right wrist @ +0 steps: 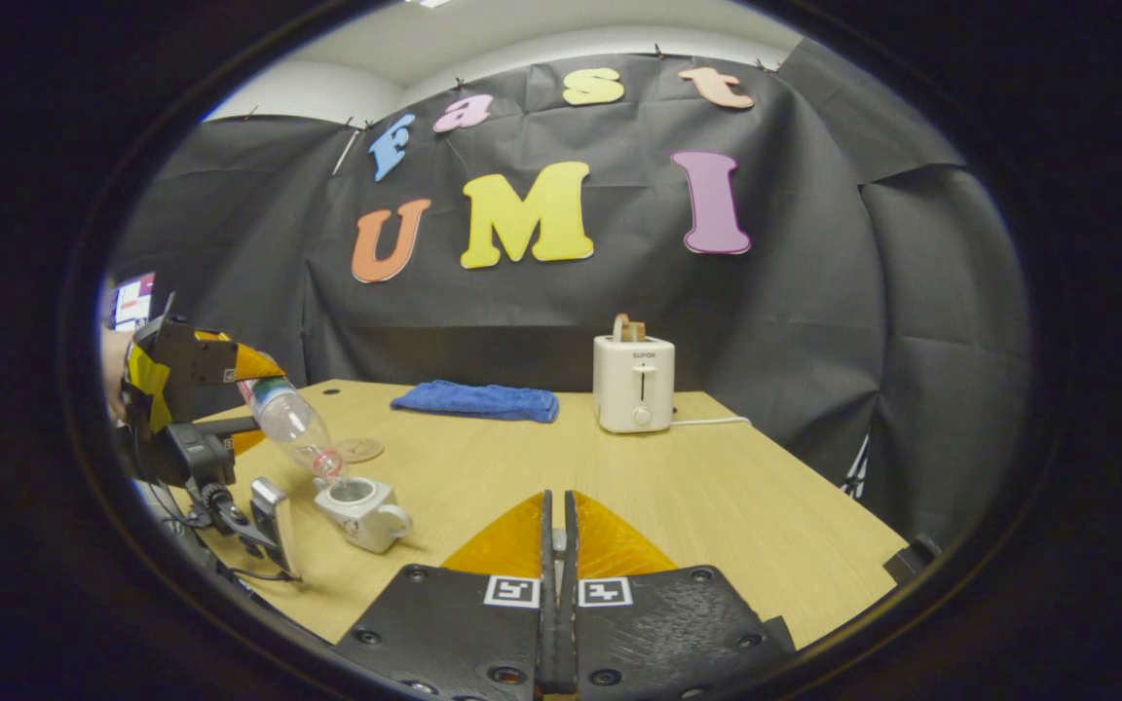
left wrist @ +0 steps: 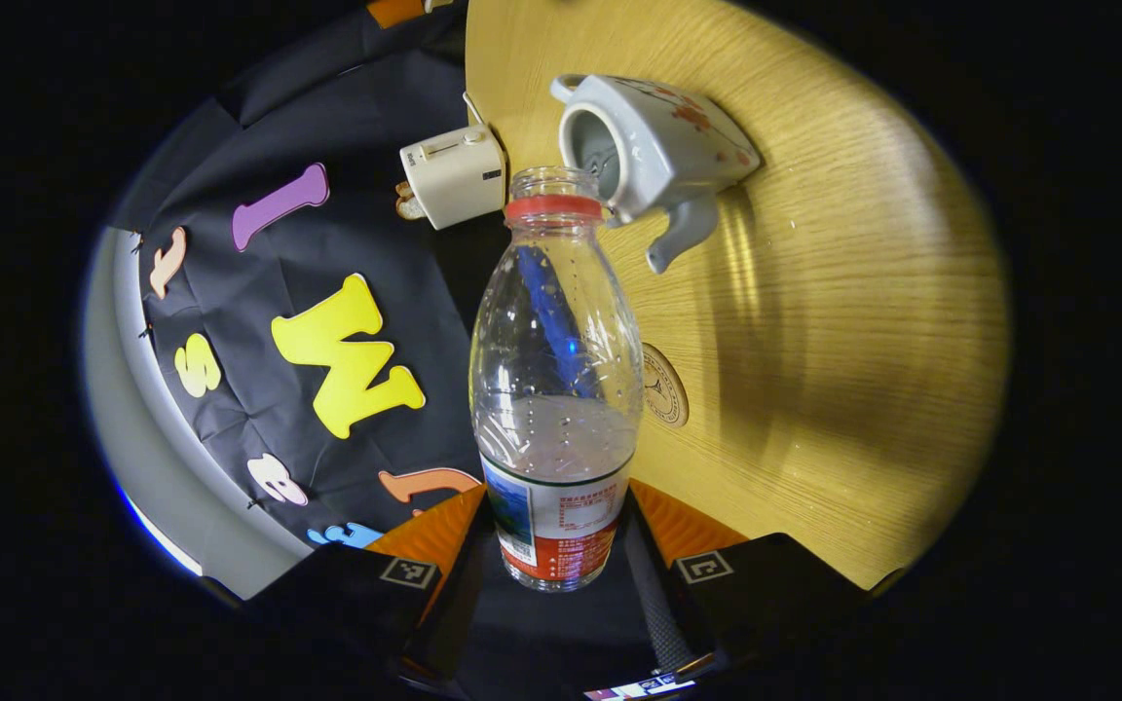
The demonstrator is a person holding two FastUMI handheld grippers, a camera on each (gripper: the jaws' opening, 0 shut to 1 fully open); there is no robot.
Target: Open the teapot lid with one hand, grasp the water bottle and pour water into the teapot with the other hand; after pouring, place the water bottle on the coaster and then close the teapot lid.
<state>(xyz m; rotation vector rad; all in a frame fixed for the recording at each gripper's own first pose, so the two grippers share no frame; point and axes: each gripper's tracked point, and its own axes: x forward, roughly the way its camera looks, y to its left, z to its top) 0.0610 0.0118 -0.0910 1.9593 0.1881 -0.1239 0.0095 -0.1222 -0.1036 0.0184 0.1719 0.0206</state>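
Gripping water bottle (left wrist: 555, 389) tipped over open teapot (left wrist: 654, 156), L gripper (left wrist: 557, 570); R gripper (right wrist: 556, 545) closed, empty.

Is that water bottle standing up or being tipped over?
Tipped. The left gripper holds the water bottle slanted, neck down over the open teapot.

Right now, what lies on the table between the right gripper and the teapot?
Nothing: the right gripper view shows bare table between the right gripper and the teapot.
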